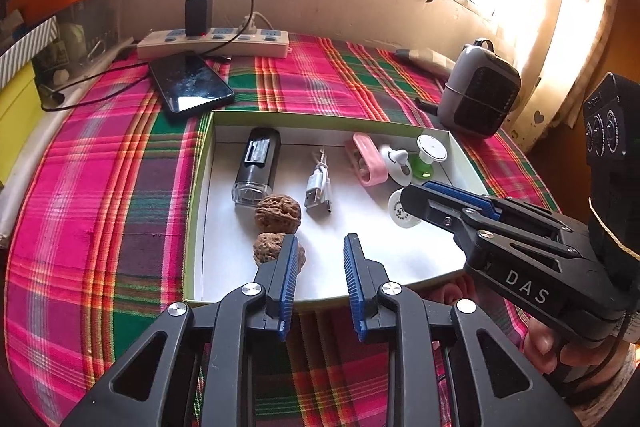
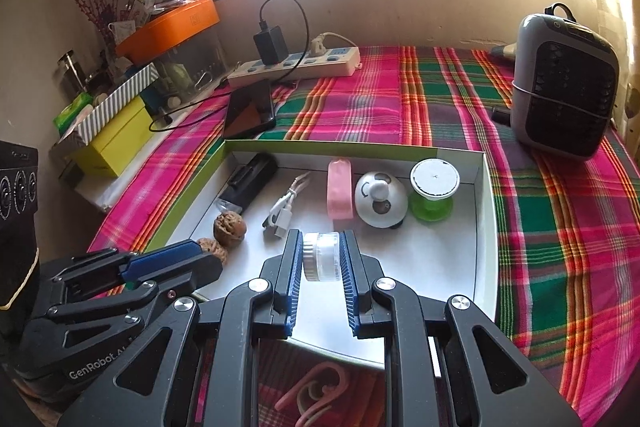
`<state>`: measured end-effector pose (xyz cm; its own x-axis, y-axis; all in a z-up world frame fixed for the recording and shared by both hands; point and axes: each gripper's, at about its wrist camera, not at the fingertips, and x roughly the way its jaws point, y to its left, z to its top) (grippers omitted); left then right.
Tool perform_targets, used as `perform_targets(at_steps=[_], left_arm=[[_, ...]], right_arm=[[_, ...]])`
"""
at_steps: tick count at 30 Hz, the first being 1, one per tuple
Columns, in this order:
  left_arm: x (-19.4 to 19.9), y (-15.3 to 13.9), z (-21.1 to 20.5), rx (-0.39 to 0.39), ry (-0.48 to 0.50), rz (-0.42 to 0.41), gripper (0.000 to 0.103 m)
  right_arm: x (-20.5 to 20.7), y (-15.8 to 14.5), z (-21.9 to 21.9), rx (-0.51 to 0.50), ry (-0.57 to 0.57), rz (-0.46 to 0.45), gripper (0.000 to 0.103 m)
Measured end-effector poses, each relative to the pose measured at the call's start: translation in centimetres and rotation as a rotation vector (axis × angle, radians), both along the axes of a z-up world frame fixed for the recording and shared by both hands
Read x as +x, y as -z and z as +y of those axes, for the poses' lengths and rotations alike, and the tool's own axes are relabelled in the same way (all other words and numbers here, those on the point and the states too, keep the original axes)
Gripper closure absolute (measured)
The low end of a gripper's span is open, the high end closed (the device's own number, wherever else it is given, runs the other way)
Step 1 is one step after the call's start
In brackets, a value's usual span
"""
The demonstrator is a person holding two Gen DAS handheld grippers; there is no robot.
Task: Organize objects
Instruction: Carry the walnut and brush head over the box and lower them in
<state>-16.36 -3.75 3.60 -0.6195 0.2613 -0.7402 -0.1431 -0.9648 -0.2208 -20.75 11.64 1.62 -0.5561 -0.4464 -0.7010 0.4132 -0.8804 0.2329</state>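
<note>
Plaid cloth [image 2: 420, 107] in pink and green covers the table under a bright window, and on it sits the shallow white box [image 2: 486, 227] you are filling. Your right gripper [image 2: 322, 257] has its blue pads pressed on a small clear-and-white round container [image 2: 320, 255], held on its side with the ribbed cap toward the left finger, above the box floor at the near edge. Bare floor lies straight below and ahead of those fingers; the pink case [image 2: 340, 193], the white panda-face piece [image 2: 380, 199] and the green-based spool [image 2: 434, 187] line the far wall, so the open spot is nearer you than they are. Your left gripper [image 1: 320, 259] stands partly open with nothing between its pads, its left finger just beside the nearer of the two walnuts [image 1: 276, 223]. Both grippers slope downward into the box, the right one nearer the free space, so setting down looks like its job.
</note>
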Motion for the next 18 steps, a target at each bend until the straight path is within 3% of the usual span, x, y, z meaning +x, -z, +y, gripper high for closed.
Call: perform_targets(at_steps=[18], left_arm=[[-0.1, 0.1, -1.0, 0.008, -0.028, -0.002, 0.081]], right_arm=[[-2.6, 1.5, -3.1, 0.042, -0.037, -0.041, 0.083]])
